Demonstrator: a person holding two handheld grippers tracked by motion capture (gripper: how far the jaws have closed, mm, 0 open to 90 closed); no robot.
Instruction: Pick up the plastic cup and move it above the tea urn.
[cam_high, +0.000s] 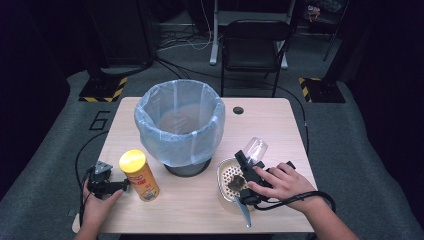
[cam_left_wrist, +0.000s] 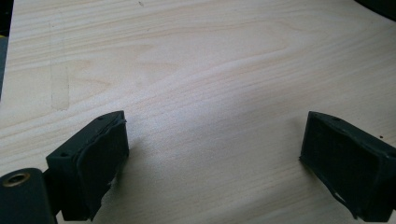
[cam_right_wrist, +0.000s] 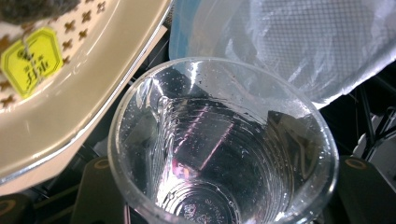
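Clear plastic is what the right tool (cam_high: 248, 161) has closed on: a see-through cup (cam_high: 256, 148), held tilted above the cream strainer dish (cam_high: 223, 172) near the worktop's (cam_high: 200, 210) front right corner, just right of the lined bin (cam_high: 180, 122). The step in hand looks like carrying the emptied cup to the bin; doing it well means lifting clear of the dish rim, keeping the squeeze light so the thin wall does not buckle, and letting go only once the cup is over the bin's mouth. The right hand (cam_high: 282, 182) lies over its tool, knuckles up, forearm entering from the front edge. The left tool (cam_high: 107, 186) rests near the front left corner, just beside a yellow-lidded canister (cam_high: 140, 175), pointing at it.

Left gripper view: pale wood of the worktop (cam_left_wrist: 201, 70) lies between jaws standing wide apart, nothing in them.

Right gripper view: the cup (cam_right_wrist: 224, 154), wet inside, sits mouth outward in the jaws, the dish (cam_right_wrist: 79, 93) with a yellow tea-bag tag (cam_right_wrist: 30, 60) alongside and the bin's liner (cam_right_wrist: 303, 42) beyond.
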